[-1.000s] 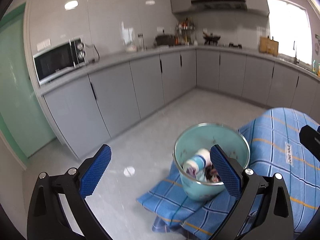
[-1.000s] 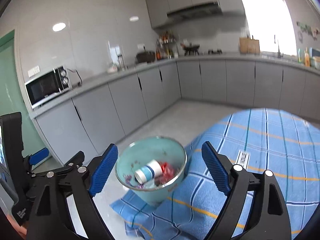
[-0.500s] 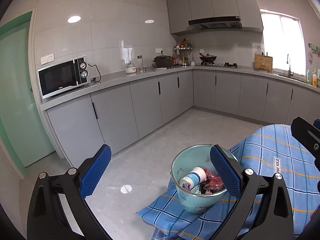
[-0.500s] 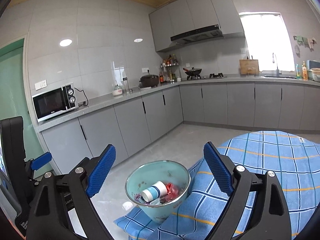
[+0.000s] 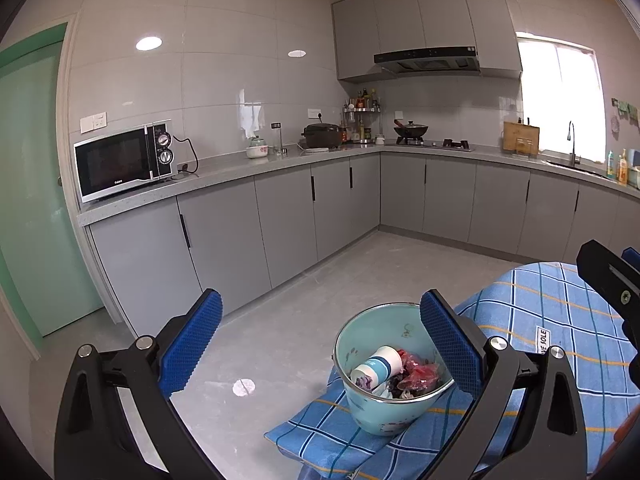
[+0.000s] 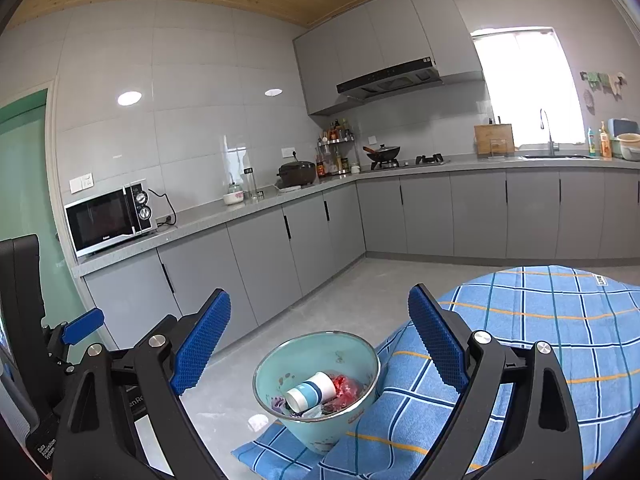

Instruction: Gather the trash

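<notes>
Now both of my hand-held grippers sit higher and more level than a second ago: then the cameras looked down into the bowl (image 6: 316,392), and now the whole kitchen behind it is in view, with the bowl lower in both pictures. My right hand-held gripper (image 6: 320,344) is spread wide with nothing between its blue pads (image 6: 202,344), and its jaws have opened only a touch over the last second. My left hand-held gripper (image 5: 320,344) is just as wide and also has hold of nothing; its right pad only overlaps the bowl's rim in the view, and I judge it is not touching.

The trash sits inside the pale green bowl: a white and blue paper cup (image 6: 310,390) lying on its side, a crumpled red wrapper (image 6: 346,386) just to its right, and some darker scraps under them that I cannot make out. The bowl stands on the near left corner of the blue checked tablecloth (image 6: 540,320), close to the edge of the tabletop. I see no loose trash on the cloth itself. A small white scrap (image 6: 258,422) lies on the floor left of the bowl.

Pulling back with empty jaws suggests to me the collecting on the tabletop is done, or nearly so, with that floor scrap possibly left.
</notes>
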`<state>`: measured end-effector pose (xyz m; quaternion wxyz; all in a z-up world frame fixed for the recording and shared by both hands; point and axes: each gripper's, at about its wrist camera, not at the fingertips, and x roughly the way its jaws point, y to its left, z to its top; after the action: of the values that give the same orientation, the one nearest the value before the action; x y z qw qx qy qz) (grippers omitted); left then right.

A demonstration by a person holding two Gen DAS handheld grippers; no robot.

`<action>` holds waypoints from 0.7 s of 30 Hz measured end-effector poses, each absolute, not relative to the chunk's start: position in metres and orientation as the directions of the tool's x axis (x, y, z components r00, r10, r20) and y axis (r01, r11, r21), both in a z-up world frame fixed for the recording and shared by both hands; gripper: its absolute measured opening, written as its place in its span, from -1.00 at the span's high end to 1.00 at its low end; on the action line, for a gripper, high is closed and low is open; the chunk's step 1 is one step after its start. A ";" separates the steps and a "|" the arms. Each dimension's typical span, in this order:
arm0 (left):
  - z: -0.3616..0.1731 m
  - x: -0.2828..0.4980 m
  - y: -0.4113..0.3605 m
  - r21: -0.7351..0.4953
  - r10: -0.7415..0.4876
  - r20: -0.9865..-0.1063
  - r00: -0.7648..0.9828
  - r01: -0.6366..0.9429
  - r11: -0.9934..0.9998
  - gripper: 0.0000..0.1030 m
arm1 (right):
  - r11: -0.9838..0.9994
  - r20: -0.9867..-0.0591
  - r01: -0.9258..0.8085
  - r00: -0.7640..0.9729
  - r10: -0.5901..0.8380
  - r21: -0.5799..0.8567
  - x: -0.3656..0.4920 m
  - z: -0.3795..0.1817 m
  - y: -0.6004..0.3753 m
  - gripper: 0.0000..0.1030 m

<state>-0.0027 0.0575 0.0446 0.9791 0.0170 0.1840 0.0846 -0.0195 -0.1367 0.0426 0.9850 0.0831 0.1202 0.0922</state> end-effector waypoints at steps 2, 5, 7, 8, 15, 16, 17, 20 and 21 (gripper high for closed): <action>0.045 -0.003 0.057 0.063 0.170 -0.357 0.918 -0.158 0.985 -0.89 | 0.968 -0.227 -0.161 0.952 0.203 0.191 -0.019 0.041 -0.138 -0.73; 0.045 -0.002 0.058 0.063 0.172 -0.361 0.917 -0.160 0.985 -0.89 | 0.967 -0.234 -0.161 0.950 0.206 0.199 -0.017 0.042 -0.138 -0.73; 0.044 -0.002 0.058 0.062 0.170 -0.363 0.916 -0.159 0.985 -0.89 | 0.967 -0.235 -0.158 0.950 0.205 0.202 -0.016 0.042 -0.139 -0.73; 0.044 -0.001 0.058 0.063 0.172 -0.364 0.915 -0.160 0.985 -0.89 | 0.967 -0.235 -0.158 0.950 0.204 0.201 -0.016 0.042 -0.140 -0.73; 0.043 0.001 0.060 0.061 0.175 -0.366 0.914 -0.164 0.985 -0.89 | 0.966 -0.238 -0.160 0.949 0.207 0.203 -0.016 0.041 -0.140 -0.73; 0.044 0.001 0.061 0.060 0.176 -0.366 0.914 -0.166 0.984 -0.89 | 0.966 -0.238 -0.160 0.949 0.207 0.203 -0.016 0.041 -0.140 -0.73; 0.044 0.001 0.062 0.058 0.178 -0.366 0.914 -0.168 0.984 -0.89 | 0.966 -0.237 -0.159 0.949 0.206 0.203 -0.016 0.041 -0.140 -0.73; 0.043 0.001 0.062 0.057 0.179 -0.366 0.913 -0.170 0.984 -0.89 | 0.966 -0.238 -0.160 0.949 0.207 0.202 -0.017 0.040 -0.140 -0.73; 0.043 0.002 0.063 0.056 0.179 -0.368 0.913 -0.170 0.984 -0.89 | 0.966 -0.238 -0.160 0.949 0.207 0.203 -0.017 0.040 -0.140 -0.73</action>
<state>0.0017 0.0626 0.0427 0.9779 0.0112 0.1890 0.0892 -0.0166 -0.1403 0.0403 0.9830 0.0909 0.1295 0.0932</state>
